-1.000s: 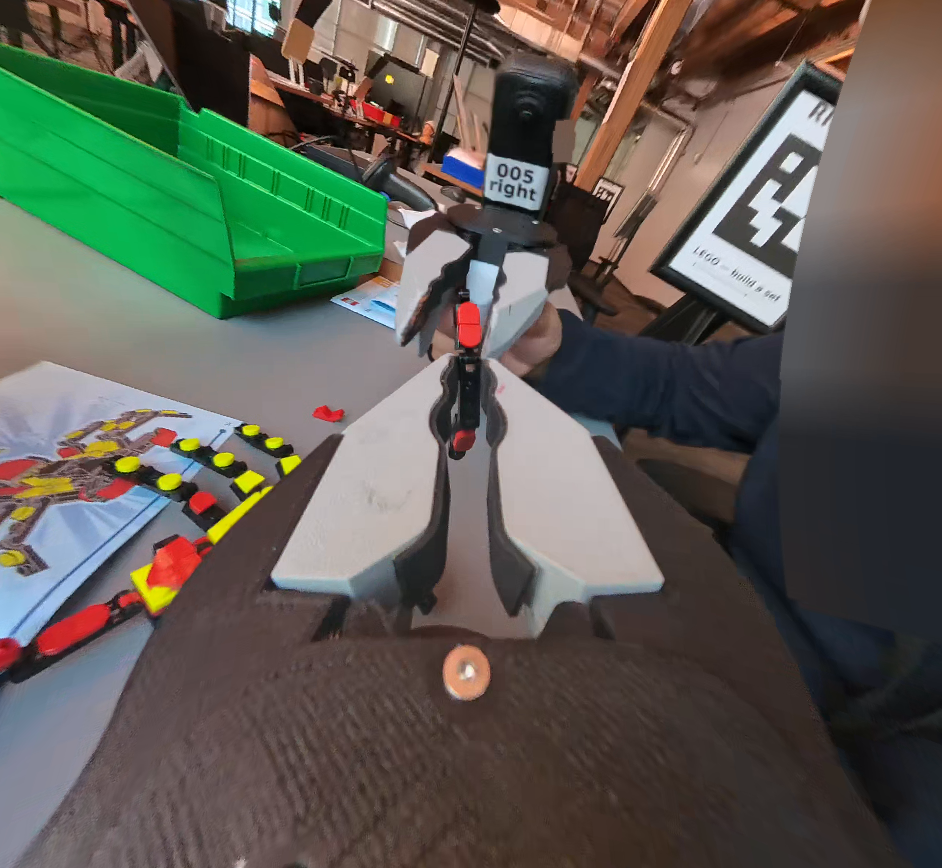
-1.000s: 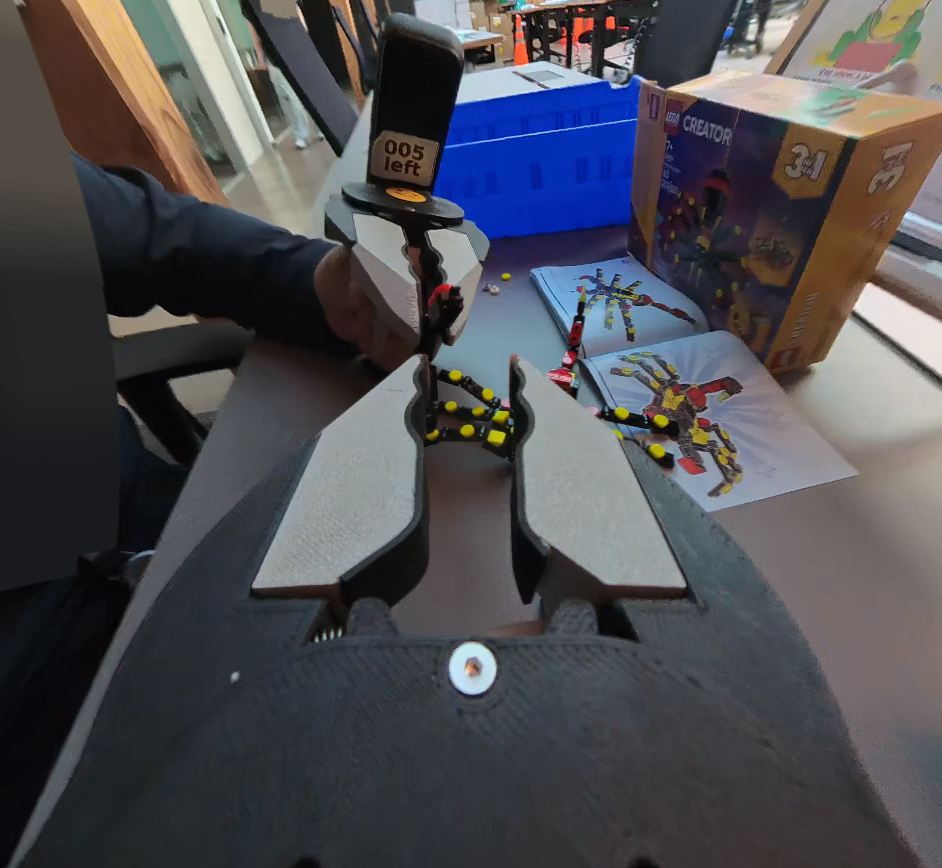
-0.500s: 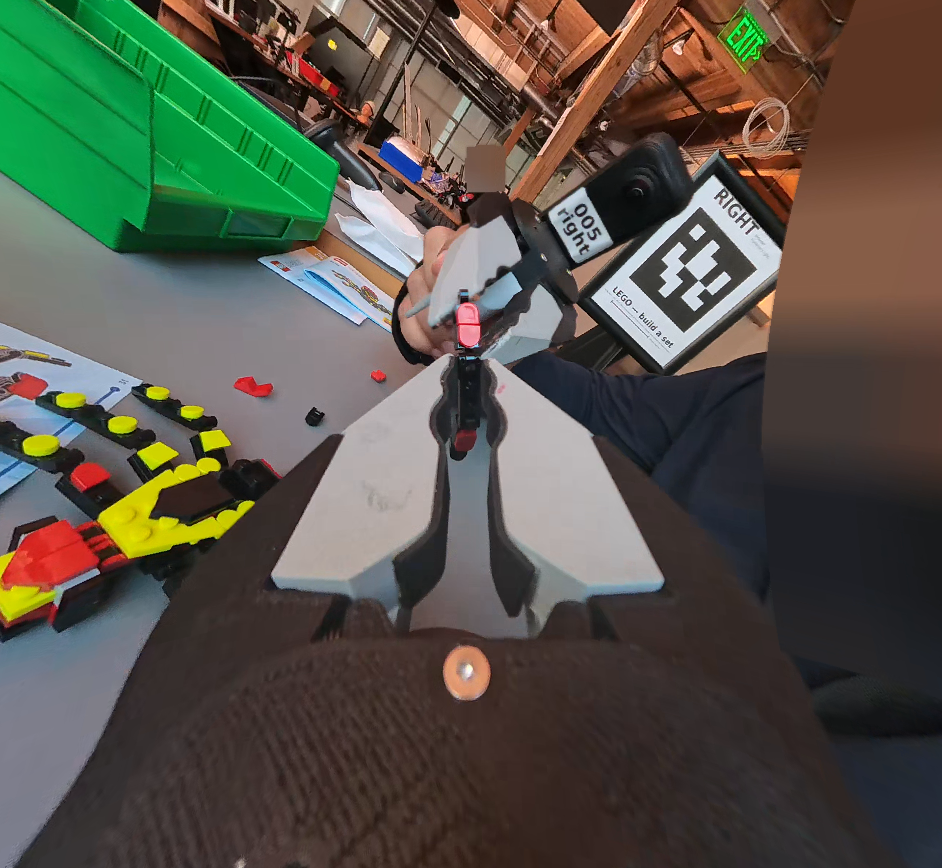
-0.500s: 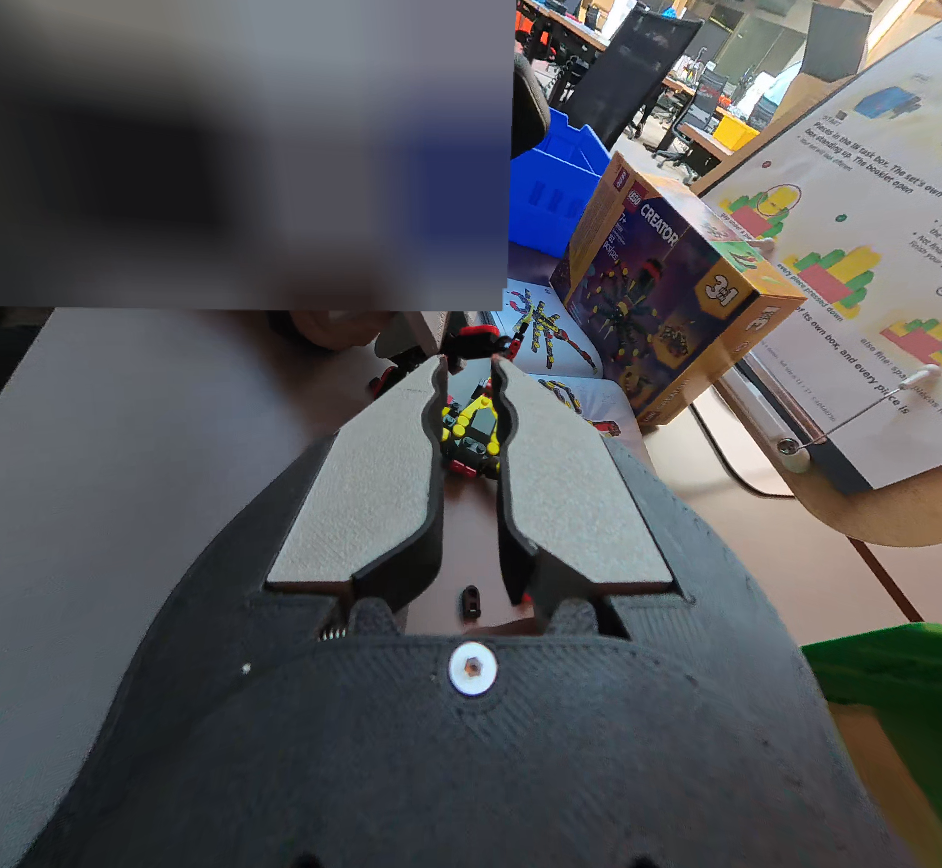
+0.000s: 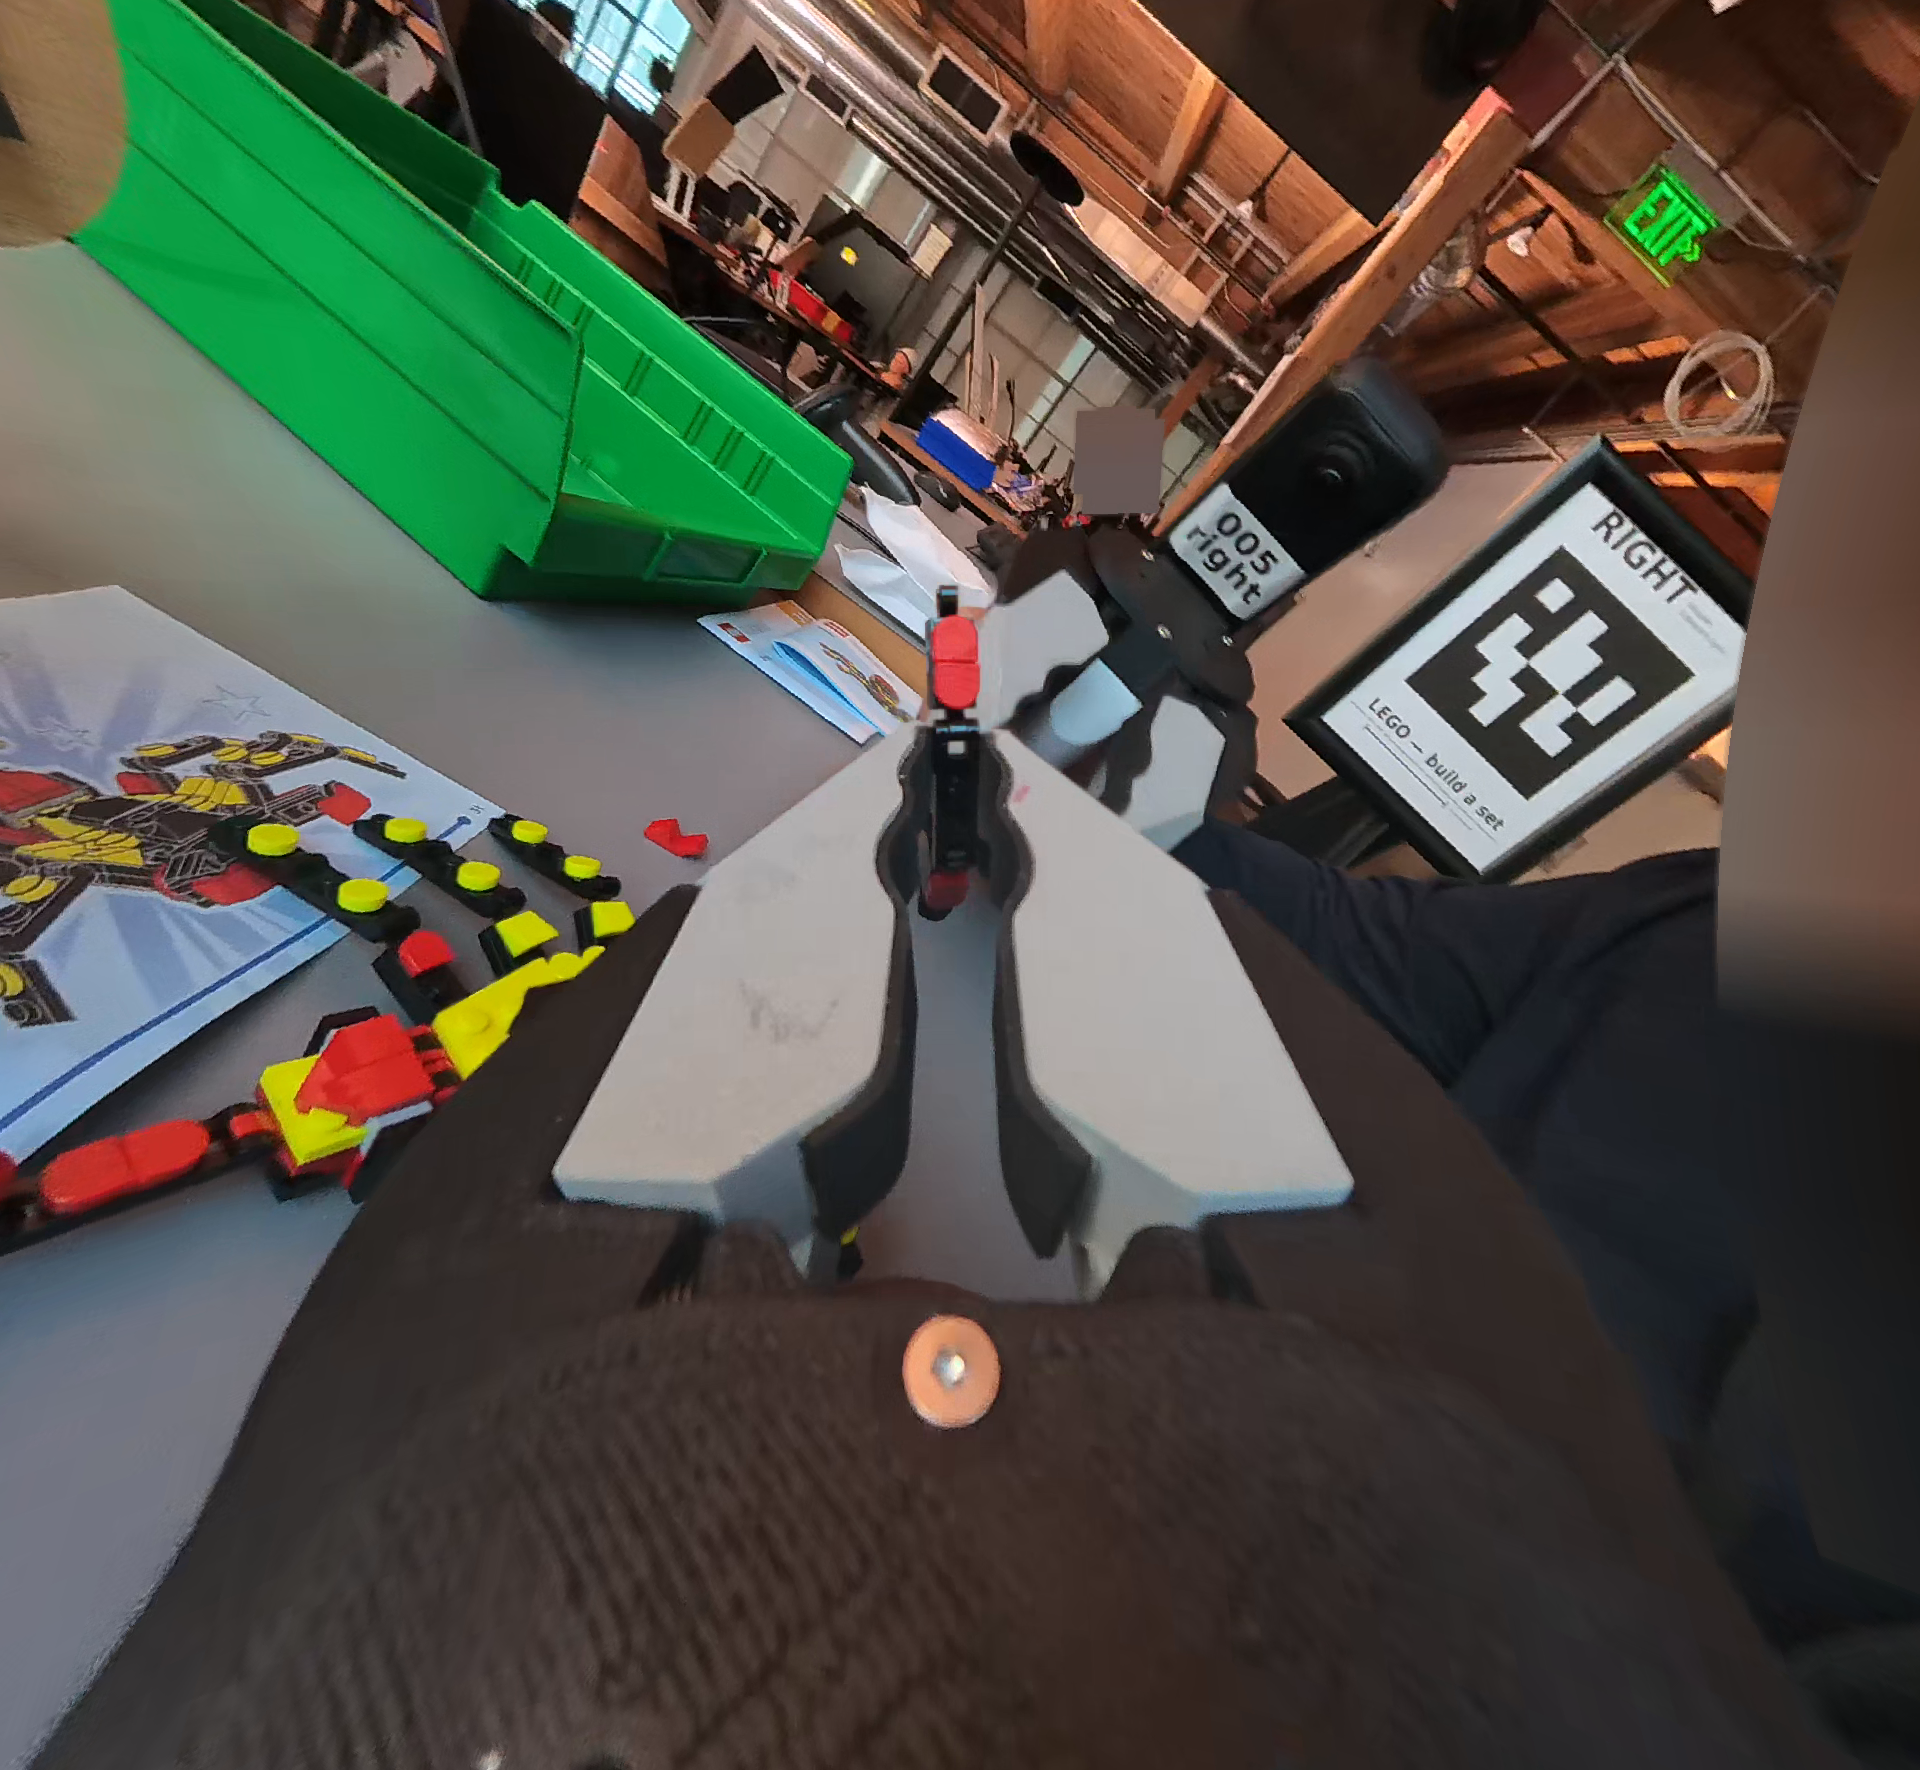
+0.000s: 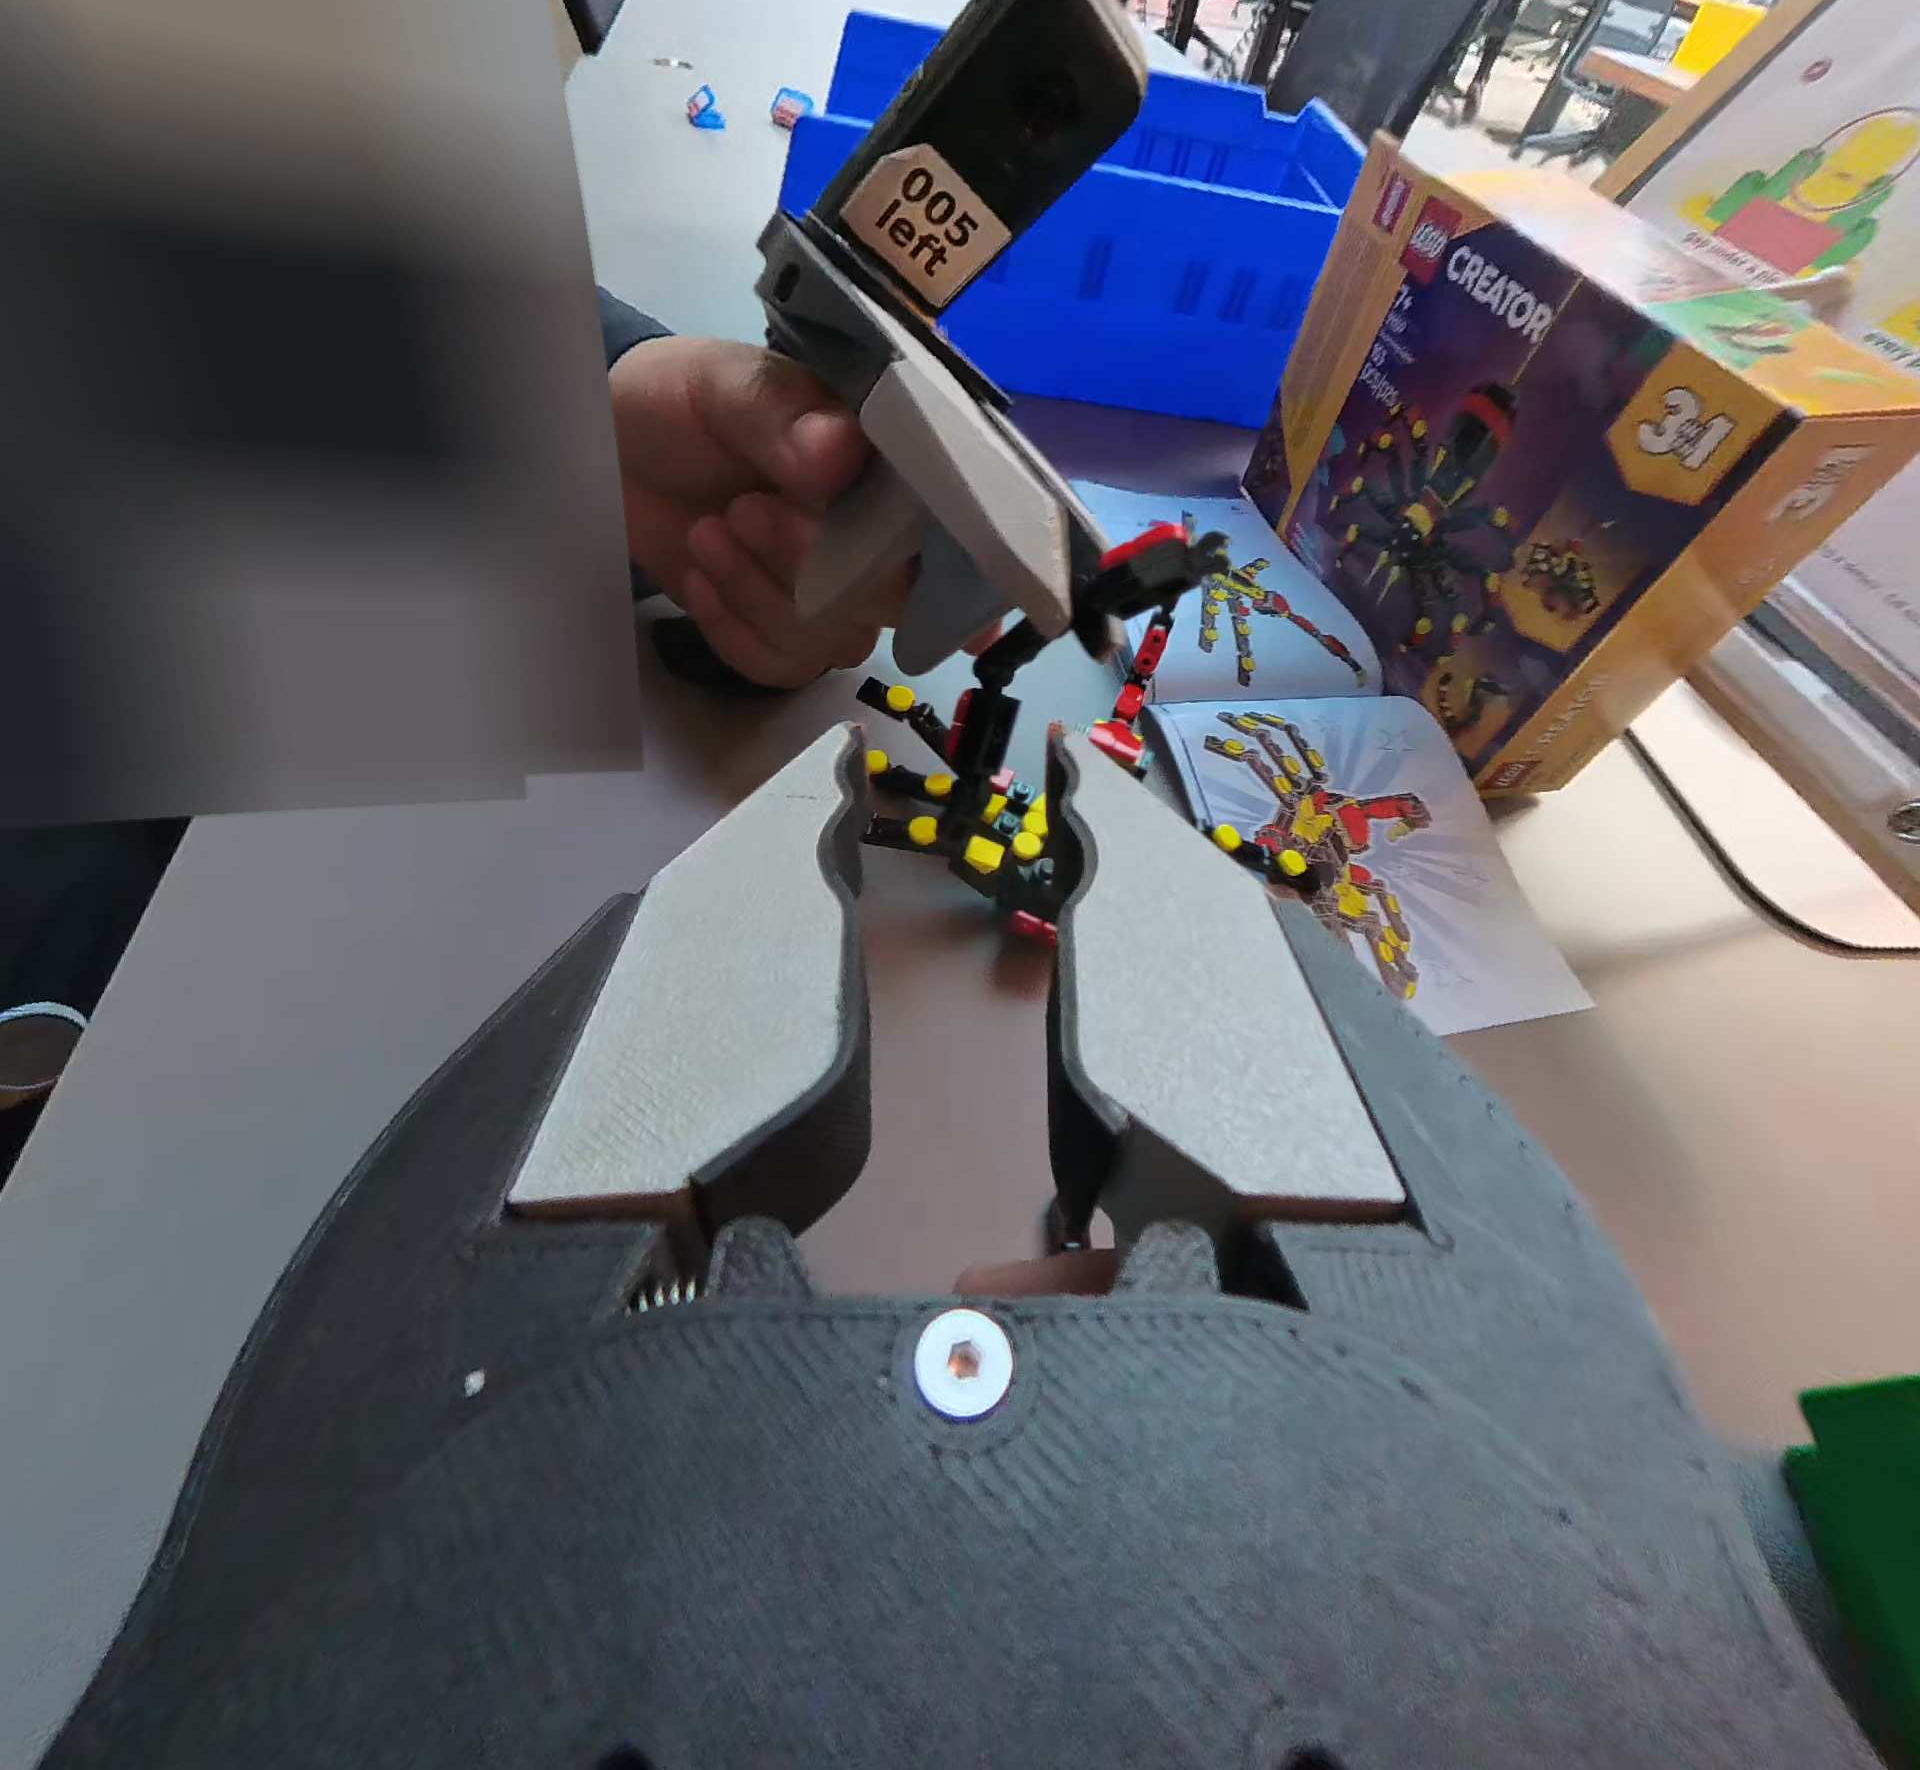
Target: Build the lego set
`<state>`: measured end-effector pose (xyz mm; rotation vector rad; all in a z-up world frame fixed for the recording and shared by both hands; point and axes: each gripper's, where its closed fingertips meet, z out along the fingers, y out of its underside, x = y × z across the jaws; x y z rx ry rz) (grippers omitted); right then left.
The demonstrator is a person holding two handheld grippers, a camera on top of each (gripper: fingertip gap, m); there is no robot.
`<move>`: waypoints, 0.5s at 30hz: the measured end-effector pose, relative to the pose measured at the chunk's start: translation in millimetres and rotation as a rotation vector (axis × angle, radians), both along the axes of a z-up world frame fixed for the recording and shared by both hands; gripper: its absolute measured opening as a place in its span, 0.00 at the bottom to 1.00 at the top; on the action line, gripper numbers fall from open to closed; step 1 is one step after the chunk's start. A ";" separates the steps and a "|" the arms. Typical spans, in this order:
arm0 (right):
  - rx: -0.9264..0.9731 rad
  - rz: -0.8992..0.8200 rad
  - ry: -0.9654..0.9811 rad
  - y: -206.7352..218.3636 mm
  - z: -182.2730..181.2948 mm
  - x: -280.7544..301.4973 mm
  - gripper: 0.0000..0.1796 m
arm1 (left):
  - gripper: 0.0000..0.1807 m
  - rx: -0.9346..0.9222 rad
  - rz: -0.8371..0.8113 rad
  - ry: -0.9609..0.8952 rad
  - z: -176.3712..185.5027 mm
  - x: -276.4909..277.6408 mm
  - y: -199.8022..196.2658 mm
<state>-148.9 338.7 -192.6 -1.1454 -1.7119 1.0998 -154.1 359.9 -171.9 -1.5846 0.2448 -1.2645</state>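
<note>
Swung back beside the left gripper (image 5: 954,764), which pinches a slim black-and-red jointed lego limb (image 5: 952,681), the right gripper (image 6: 954,764) gapes empty over the black-and-yellow spider model (image 6: 982,837).

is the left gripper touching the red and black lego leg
Touching. The left wrist view shows the left gripper shut on the red and black lego leg, both fingers pressed against it.

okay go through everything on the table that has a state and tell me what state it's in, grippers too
left gripper: shut on the black and red leg piece, held off the table.
right gripper: open, holding nothing.
spider body: part built, lying on the table.
set box: standing, closed as far as shows.
instruction sheet: lying flat.
green bin: contents hidden.
</note>
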 end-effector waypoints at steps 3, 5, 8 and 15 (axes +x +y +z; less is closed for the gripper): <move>0.029 -0.059 -0.069 3.9 -15.1 -6.8 0.05 | 0.02 -0.036 -0.005 -0.048 0.2 1.3 1.4; 0.048 -0.077 -0.093 6.2 -19.8 -7.3 0.04 | 0.03 -0.071 -0.004 -0.085 -0.2 1.3 2.4; -0.001 -0.062 -0.083 6.5 -15.5 -4.8 0.03 | 0.03 -0.059 -0.008 -0.092 2.5 0.6 1.5; -0.184 -0.051 -0.039 18.1 -2.6 1.0 0.03 | 0.12 0.016 0.099 0.059 0.8 -16.1 8.4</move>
